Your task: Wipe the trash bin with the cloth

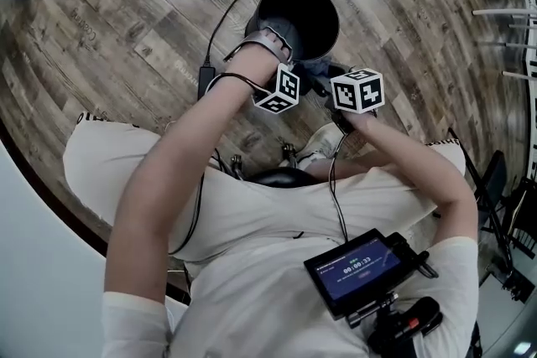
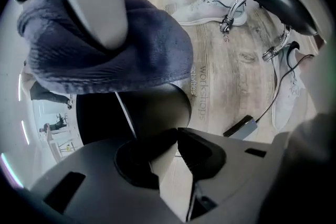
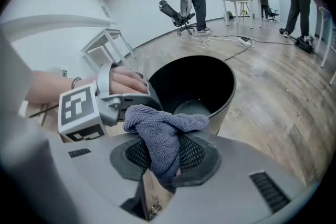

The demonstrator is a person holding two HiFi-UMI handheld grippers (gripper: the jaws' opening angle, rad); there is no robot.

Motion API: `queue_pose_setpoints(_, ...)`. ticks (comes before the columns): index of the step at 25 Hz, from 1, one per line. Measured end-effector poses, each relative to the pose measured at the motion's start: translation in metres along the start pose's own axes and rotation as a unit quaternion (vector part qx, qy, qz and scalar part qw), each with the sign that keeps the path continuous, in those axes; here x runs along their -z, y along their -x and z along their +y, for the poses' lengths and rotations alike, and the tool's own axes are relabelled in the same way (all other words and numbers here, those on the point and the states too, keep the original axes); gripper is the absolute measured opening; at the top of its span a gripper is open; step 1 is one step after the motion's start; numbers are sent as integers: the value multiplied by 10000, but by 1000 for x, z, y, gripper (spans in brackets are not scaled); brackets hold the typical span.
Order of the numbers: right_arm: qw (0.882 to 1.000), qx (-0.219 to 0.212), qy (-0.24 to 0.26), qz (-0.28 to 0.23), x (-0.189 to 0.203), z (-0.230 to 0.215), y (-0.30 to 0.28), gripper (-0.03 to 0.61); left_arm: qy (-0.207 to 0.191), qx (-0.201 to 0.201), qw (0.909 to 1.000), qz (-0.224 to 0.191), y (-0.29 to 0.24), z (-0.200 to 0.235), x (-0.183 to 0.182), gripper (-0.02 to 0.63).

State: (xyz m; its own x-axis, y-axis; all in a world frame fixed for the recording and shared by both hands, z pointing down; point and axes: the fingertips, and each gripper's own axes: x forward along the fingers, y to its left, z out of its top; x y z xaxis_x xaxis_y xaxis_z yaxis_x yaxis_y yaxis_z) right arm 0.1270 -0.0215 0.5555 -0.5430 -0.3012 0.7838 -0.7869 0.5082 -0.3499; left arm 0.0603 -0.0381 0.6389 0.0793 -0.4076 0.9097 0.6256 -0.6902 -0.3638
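Observation:
The black trash bin point(image 1: 299, 12) stands upright on the wood floor, open and empty. My left gripper point(image 1: 285, 53) is at its near rim, and in the left gripper view point(image 2: 177, 132) its jaws are shut on that rim. The right gripper point(image 3: 167, 159) is shut on a blue-grey cloth point(image 3: 161, 131) that bunches up above its pads. It hangs just above and near the bin point(image 3: 210, 78), beside the left gripper point(image 3: 128, 99). From the left gripper view the cloth point(image 2: 105, 55) hangs over the bin point(image 2: 131, 113).
A black cable and power adapter point(image 1: 205, 80) lie on the floor left of the bin. White shoes point(image 2: 210, 8) and chrome stool legs point(image 2: 231, 16) are close behind it. Farther off stand people, an office chair point(image 3: 176, 14) and white tables point(image 3: 105, 42).

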Motion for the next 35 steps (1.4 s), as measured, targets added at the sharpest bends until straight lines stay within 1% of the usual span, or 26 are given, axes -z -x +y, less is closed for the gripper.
queue_pose_setpoints(3,9991,85,-406,-75,-3,-6,-1,97,10,14,10000,-13,0,-2,-1,115)
queue_pose_setpoints(4,9989,89,-453,-66,-1,-8,-7,97,11,9,10000,-32,0,-2,-2,115)
queue_pose_setpoints(8,9996,141,-178,158,22,-13,-47,97,27,6,10000,-67,-1,-2,-1,114)
queue_pose_setpoints(11,9991,211,-172,322,46,-20,-87,97,32,3,10000,-41,-1,-4,-1,114)
queue_pose_setpoints(14,9984,415,-118,363,63,-36,-128,97,110,-11,9999,-51,-1,-2,0,115)
queue_pose_setpoints(17,9973,559,-320,346,88,-57,-167,97,145,12,9998,-99,-1,-2,-2,115)
queue_pose_setpoints(21,9967,404,-599,373,112,-67,-202,97,154,28,9998,-105,0,-3,-4,115)
queue_pose_setpoints(25,9960,413,-608,509,112,-65,-199,97,285,24,9995,-141,0,-1,-3,115)
queue_pose_setpoints(28,9951,327,-574,739,114,-58,-177,97,408,41,9986,-331,2,-1,-4,119)
queue_pose_setpoints(29,9947,306,-543,823,115,-56,-167,97,418,60,9985,-347,3,-2,-1,134)
queue_pose_setpoints(31,9941,232,-420,974,114,-49,-143,97,396,94,9989,-217,3,-1,14,185)
queue_pose_setpoints(33,9938,134,-283,1071,107,-40,-119,97,293,91,9995,45,1,-1,34,195)
queue_pose_setpoints(35,9944,41,-196,1037,95,-29,-96,97,168,30,9997,179,-3,-3,44,204)
